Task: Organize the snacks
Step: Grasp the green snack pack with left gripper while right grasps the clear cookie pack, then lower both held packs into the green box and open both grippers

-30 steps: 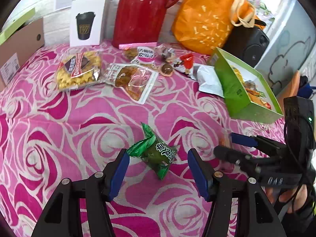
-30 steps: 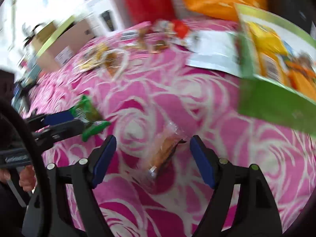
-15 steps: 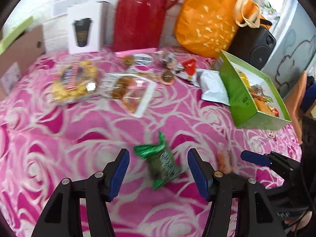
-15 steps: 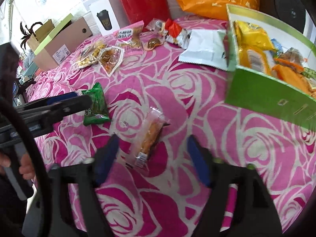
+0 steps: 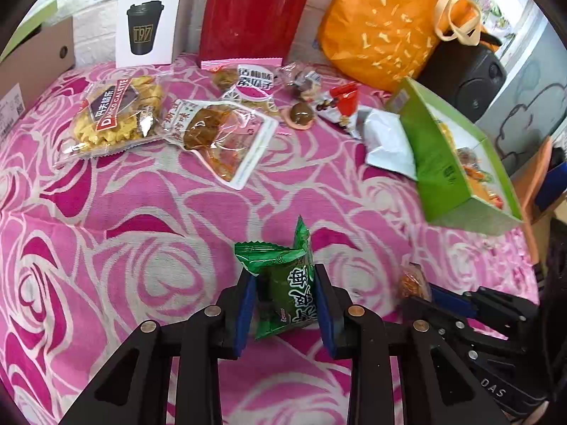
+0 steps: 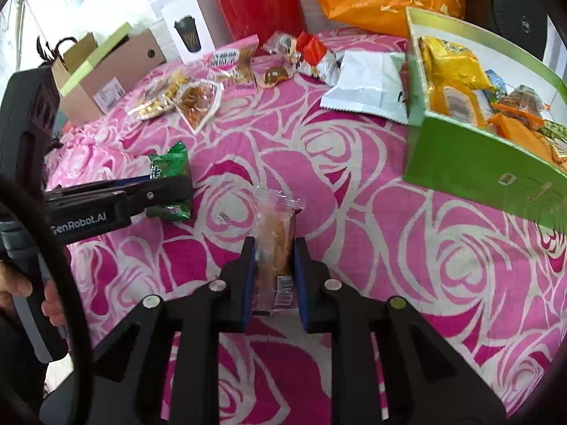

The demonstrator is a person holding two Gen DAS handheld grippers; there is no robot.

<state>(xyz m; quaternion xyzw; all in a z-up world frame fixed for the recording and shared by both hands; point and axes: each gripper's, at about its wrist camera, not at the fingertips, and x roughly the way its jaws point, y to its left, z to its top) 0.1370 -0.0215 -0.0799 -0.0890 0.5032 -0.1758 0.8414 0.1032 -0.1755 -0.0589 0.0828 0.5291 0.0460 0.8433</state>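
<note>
Green packet [image 5: 288, 288] sits clamped between the left gripper [image 5: 285, 301] pads, squeezed side to side so the crimped top fans out ahead of the jaws. Grip is low on the pack, probably for a firm hold through slack foil.

Right gripper [image 6: 273, 278] has its jaws together on a clear-wrapped biscuit bar [image 6: 274, 244], long axis running straight out between the fingers; held lengthwise, it should slide into a narrow gap.

Both snacks appear at or just off the pink rose cloth [image 5: 124, 230]; cannot tell if either is lifted yet.

Green box [image 6: 460, 156] stands open ahead and right of the right jaws, already part-filled with yellow and orange packs. Likely the destination for both.

White pouch [image 6: 368, 85] leans against the box's near-left wall. Loose snacks lie far ahead of the left jaws: galette bag [image 5: 113, 117], brown-filled pouch [image 5: 223, 134], small sweets beside the red jug [image 5: 253, 14].

Step, by my reading: both picks made, carry to box not yet begun. Risk is the two grippers crowding one another on the way.
</note>
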